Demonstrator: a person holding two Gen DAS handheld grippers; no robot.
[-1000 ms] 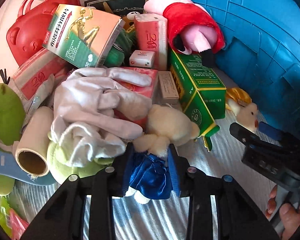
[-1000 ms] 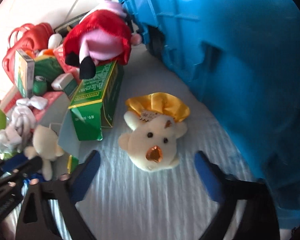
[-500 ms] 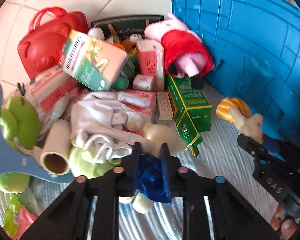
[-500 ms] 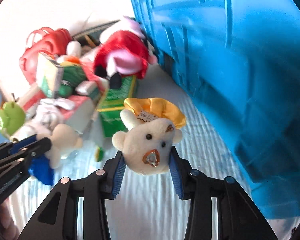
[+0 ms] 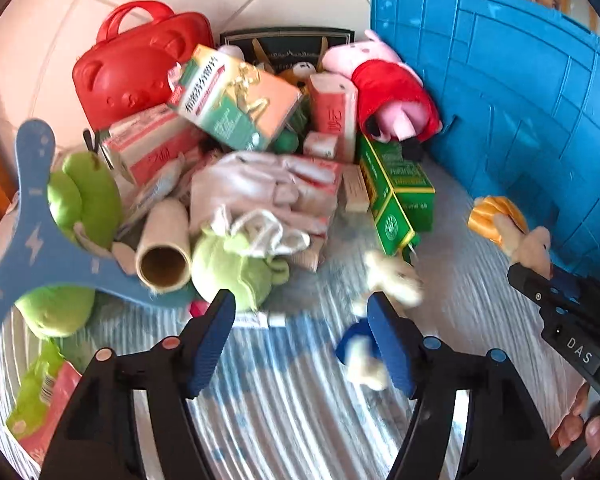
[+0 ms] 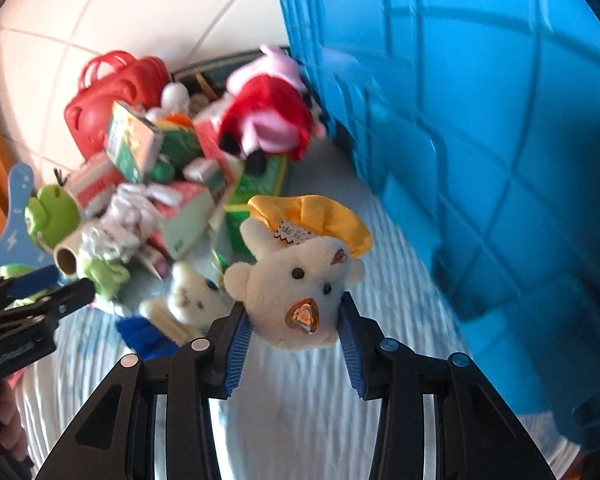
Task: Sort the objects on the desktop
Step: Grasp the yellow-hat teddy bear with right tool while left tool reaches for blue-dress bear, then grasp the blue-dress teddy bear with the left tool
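My left gripper (image 5: 302, 334) is open and empty above the striped cloth. The small cream bear in blue clothes (image 5: 384, 284) is blurred just beside its right finger, outside the jaws; it also shows in the right wrist view (image 6: 188, 300). My right gripper (image 6: 294, 338) is shut on the cream plush with the yellow hat (image 6: 300, 280) and holds it above the cloth. From the left wrist view that plush (image 5: 512, 232) sits at the right gripper's tip (image 5: 540, 276), close to the blue crate (image 5: 500, 100).
A pile lies at the back: a red bag (image 5: 136, 68), medicine boxes (image 5: 236, 100), a green box (image 5: 396, 196), a pink pig plush (image 5: 388, 92), white gloves (image 5: 260, 184), green plush toys (image 5: 84, 200), a cardboard roll (image 5: 164, 248) and a blue board (image 5: 32, 216).
My left gripper has opened and let go of the small bear in blue, which now drops at its right. My right gripper has lifted the yellow-hat plush toward the crate.
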